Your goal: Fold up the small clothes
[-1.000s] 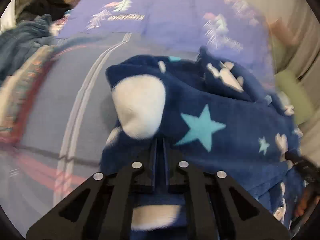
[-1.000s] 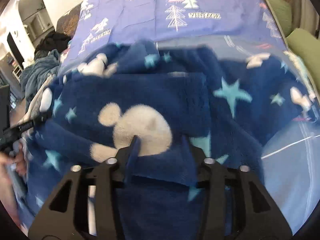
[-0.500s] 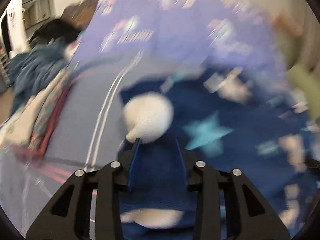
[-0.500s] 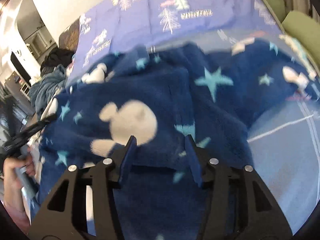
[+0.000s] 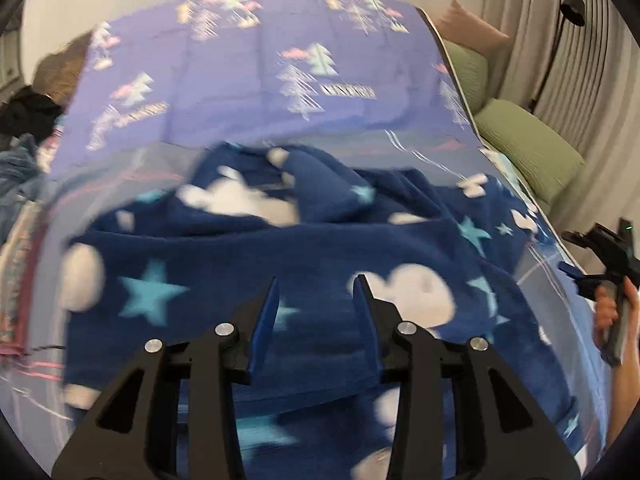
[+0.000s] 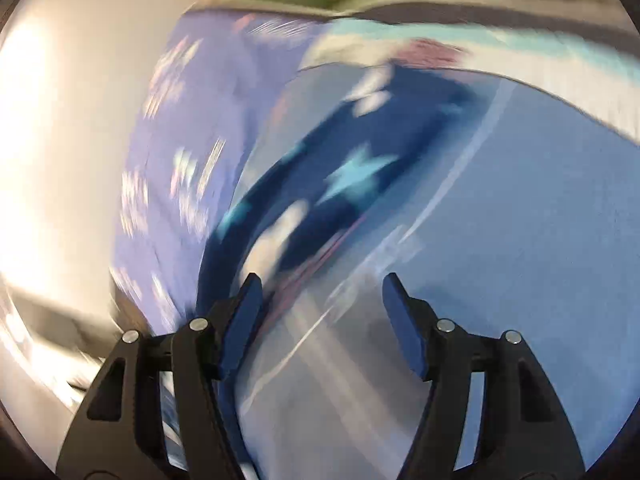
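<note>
1. Far left, a heap of clothes [image 5: 16, 160] sits at the bed's [image 5: 168, 156] edge, blurred.
2. Centre stage: the navy fleece garment [image 5: 304, 256], stars and white blobs, lies rumpled across the bed, below the purple tree-print sheet [image 5: 248, 80].
3. Left gripper [image 5: 316, 292] hovers over the garment's near edge, fingers [image 5: 267, 316] parting, released, nothing pinched between them!
4. Green cushions [image 5: 528, 148] sit far right.
5. At the right edge, right gripper [image 6: 320, 292] in a hand [image 5: 612, 312], fingers spreading wide over bare bed, empty, the garment off to its left.
</note>
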A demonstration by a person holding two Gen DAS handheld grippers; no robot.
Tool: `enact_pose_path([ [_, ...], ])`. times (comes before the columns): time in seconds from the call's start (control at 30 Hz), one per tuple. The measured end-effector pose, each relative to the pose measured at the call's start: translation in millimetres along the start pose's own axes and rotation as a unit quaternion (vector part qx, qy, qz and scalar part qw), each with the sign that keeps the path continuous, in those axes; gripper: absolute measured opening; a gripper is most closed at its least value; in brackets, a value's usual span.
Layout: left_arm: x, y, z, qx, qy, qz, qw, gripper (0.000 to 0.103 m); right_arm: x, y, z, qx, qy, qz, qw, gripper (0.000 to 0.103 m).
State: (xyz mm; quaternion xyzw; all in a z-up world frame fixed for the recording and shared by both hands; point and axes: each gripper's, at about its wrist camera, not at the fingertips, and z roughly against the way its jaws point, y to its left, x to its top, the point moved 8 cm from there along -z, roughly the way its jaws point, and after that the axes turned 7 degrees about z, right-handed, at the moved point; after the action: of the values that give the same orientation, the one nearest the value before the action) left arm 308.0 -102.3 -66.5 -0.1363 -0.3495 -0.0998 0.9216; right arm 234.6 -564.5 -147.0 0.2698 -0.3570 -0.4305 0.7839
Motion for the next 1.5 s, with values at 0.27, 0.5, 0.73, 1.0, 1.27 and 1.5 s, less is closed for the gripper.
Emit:
enact_pose_path([
  [0.27,-23,-31,-51,0.020,0.032,-0.041,0.9984,0.049,57,-56,-31,-0.002,-0.047,-0.074,0.996,0.065],
  [0.5,-27,-30,-51,0.022,0.022,-0.045,0.9985,0.051,81,-56,-53,-0.057,-0.056,-0.043,0.996,0.009],
  [0.73,-24,-28,-46,0.001,0.020,-0.027,0.9994,0.052,88,7,-7,0.052,-0.071,-0.008,0.996,0.009],
  [1.0,0,18,-2,-0.023,-0.010,0.070,0.9972,0.061,-9,247,49,0.242,-0.018,0.228,0.943,0.009],
  [1.27,-9,128,41,-0.036,-0.044,0.200,0.9782,0.063,-244,352,-14,0.253,0.147,0.461,0.838,0.010],
  [1.5,-33,137,25,-0.162,0.001,0.249,0.9549,0.064,-353,300,-85,0.159,0.256,0.531,0.792,0.016],
])
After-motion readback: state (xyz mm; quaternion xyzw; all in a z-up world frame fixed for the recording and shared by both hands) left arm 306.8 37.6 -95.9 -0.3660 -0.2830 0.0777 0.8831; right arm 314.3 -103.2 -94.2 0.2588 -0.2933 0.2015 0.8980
